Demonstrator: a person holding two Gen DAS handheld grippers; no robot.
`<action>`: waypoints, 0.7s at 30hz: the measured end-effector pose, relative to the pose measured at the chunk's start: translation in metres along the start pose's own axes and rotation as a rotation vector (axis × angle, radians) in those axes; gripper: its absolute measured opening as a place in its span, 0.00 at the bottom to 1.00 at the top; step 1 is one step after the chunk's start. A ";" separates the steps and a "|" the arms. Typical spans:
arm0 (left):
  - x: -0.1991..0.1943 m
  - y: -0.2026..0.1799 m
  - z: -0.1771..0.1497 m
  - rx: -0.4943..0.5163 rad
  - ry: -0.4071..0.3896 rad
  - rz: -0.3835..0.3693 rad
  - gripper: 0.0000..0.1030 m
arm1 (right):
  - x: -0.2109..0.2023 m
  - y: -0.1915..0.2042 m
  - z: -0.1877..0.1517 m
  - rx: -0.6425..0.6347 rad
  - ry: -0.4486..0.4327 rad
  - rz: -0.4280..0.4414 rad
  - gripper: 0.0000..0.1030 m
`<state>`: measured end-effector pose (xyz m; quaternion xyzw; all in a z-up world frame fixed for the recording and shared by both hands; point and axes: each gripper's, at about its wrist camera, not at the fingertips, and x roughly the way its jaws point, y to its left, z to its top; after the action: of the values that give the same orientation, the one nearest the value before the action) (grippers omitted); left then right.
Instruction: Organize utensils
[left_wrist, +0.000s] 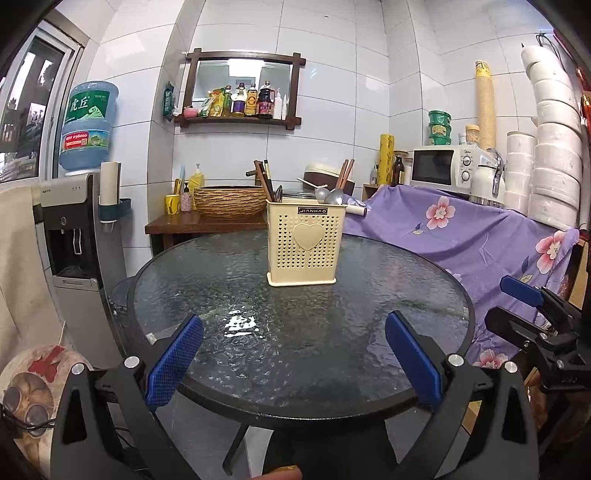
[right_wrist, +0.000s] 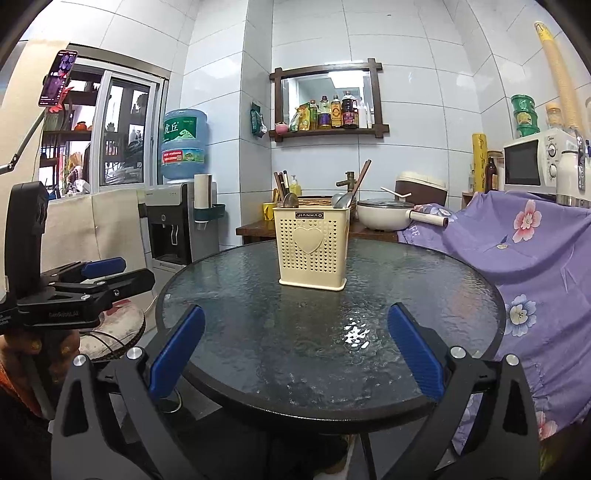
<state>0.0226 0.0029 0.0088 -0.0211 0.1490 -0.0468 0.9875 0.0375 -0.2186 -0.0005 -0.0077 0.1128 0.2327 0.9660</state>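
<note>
A cream utensil holder (left_wrist: 302, 246) stood upright on the round glass table (left_wrist: 369, 302), toward its far edge (a heart on the near face, a label above it). Spoons (left_wrist: 330, 195) and chopsticks (left_wrist: 266, 181) stuck up out of it. The left gripper (left_wrist: 293, 356) hung over the table's near edge, its blue pads spread wide with nothing between them. The right gripper (right_wrist: 295, 354) hung there too, likewise spread and empty. A purple floral cloth (right_wrist: 535, 266) draped beside the table's right edge.
</note>
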 end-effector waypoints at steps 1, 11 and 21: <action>0.000 0.000 0.000 -0.002 0.000 -0.001 0.94 | 0.000 0.000 0.000 0.000 0.000 0.000 0.95; -0.001 0.002 -0.001 -0.009 0.005 -0.012 0.94 | 0.003 0.002 0.003 -0.008 0.002 0.010 0.95; -0.002 0.002 -0.001 -0.011 0.003 -0.013 0.94 | 0.004 0.002 0.003 -0.001 -0.001 0.013 0.95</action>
<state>0.0209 0.0048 0.0083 -0.0273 0.1506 -0.0525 0.9868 0.0405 -0.2153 0.0021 -0.0074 0.1124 0.2390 0.9645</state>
